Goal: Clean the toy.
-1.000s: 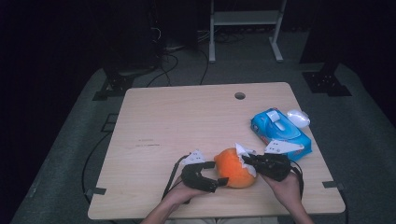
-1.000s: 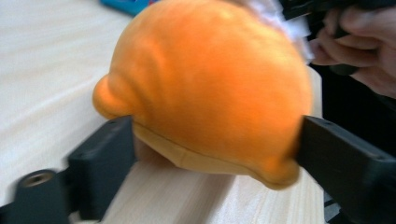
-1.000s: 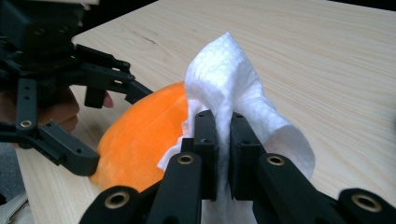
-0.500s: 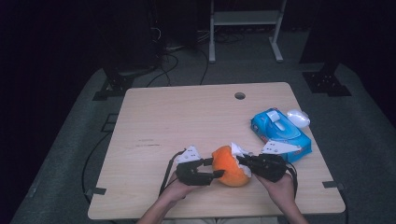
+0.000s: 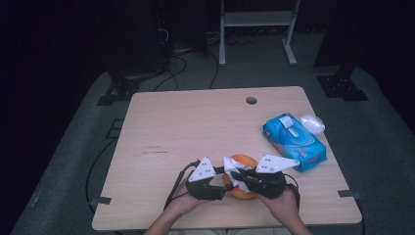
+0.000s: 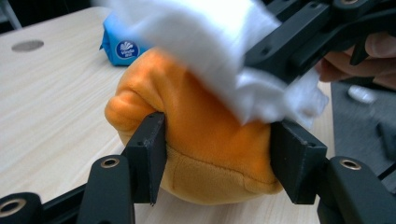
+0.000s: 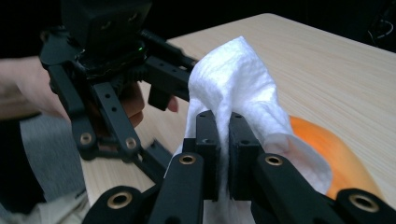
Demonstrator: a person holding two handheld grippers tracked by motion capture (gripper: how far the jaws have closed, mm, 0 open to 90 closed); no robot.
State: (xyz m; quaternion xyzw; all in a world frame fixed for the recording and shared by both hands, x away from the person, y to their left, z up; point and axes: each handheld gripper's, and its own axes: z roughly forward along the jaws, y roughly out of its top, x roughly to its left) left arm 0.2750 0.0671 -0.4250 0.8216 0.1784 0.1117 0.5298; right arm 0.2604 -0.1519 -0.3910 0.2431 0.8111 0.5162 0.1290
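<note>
An orange plush toy (image 5: 243,159) sits near the table's front edge, between my two grippers. My left gripper (image 5: 224,184) is shut on it. Its black pads (image 6: 148,154) press into both sides of the toy (image 6: 205,140), having just closed in from wide and then eased slightly. My right gripper (image 5: 241,177) comes in from the right and is shut on a crumpled white tissue (image 5: 233,168). In the right gripper view the jaws (image 7: 223,126) pinch the tissue (image 7: 233,74), which lies over the top of the toy (image 7: 327,149).
A blue tissue pack (image 5: 293,142) lies at the right of the wooden table (image 5: 195,127), with a small white object (image 5: 312,124) just behind it. A round hole (image 5: 251,100) is near the far edge. Both hands are close to the front edge.
My left gripper's jaws have gone from wide to clamped on the orange toy. The right gripper has carried the tissue leftwards over the top of the toy.
</note>
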